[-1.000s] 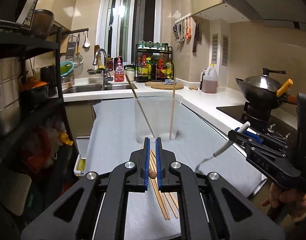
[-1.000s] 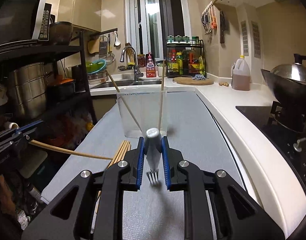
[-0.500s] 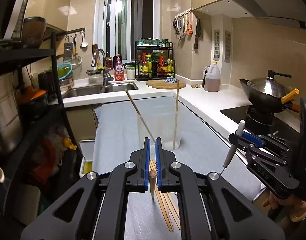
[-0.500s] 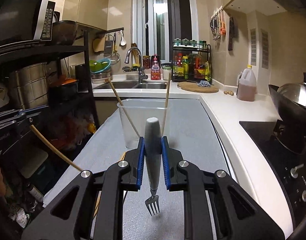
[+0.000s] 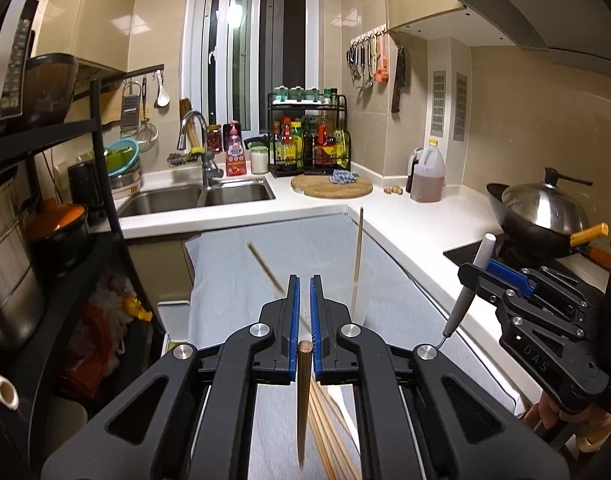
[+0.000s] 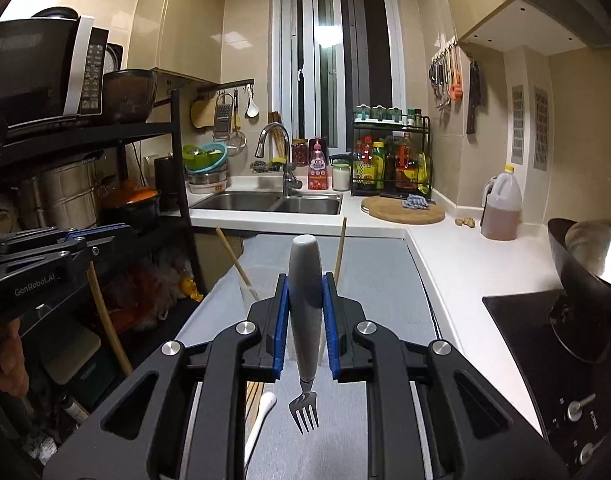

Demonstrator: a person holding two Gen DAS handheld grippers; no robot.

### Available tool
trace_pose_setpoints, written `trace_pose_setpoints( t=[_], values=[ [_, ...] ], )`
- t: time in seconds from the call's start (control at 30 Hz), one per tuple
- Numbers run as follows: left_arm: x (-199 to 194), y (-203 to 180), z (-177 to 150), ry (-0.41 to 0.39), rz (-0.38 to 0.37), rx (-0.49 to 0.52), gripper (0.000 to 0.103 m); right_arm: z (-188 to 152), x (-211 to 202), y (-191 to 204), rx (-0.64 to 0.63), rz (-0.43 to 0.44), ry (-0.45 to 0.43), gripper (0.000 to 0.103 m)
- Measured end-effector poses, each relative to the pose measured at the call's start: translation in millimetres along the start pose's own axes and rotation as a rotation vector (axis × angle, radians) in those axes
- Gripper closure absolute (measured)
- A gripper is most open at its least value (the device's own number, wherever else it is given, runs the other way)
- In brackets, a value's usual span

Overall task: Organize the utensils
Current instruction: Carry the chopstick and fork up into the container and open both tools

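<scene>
The left gripper (image 5: 304, 312) is pressed together on a single brown chopstick (image 5: 303, 396), which hangs tip-down from the pads above the grey mat (image 5: 233, 280) covering the worktop (image 5: 409, 220). Beneath it, a bundle of loose chopsticks (image 5: 325, 432) lies flat on the mat. Ahead stands a clear cup (image 6: 251, 292) with two chopsticks leaning inside against opposite sides. To the right, the right gripper (image 6: 305, 312) pinches a fork (image 6: 305, 320) by its thick grey handle; the fork hangs upright, tines down, clear of the mat. A white spoon (image 6: 261, 416) lies on the mat below, just left of the tines.
</scene>
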State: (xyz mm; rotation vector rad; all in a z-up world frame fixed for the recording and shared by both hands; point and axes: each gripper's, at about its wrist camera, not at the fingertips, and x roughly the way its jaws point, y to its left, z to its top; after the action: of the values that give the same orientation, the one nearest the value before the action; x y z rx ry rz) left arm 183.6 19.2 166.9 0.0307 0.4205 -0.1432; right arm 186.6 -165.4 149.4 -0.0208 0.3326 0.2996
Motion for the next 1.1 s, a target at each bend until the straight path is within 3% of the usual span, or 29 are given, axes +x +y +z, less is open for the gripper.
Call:
trace_pose_setpoints(
  t=[0.57, 0.87, 1.1],
  values=[
    [33, 2, 106, -0.13, 0.012, 0.011, 0.098, 82, 67, -8, 0.029, 0.021, -0.06, 0.086],
    [66, 2, 134, -0.18, 0.012, 0.0, 0.098, 99, 99, -15, 0.046, 0.017, -0.068, 0.086],
    [99, 5, 136, -0.18, 0.016, -0.013, 0.098, 98, 125, -21, 0.054, 0.015, -0.069, 0.086]
  ],
)
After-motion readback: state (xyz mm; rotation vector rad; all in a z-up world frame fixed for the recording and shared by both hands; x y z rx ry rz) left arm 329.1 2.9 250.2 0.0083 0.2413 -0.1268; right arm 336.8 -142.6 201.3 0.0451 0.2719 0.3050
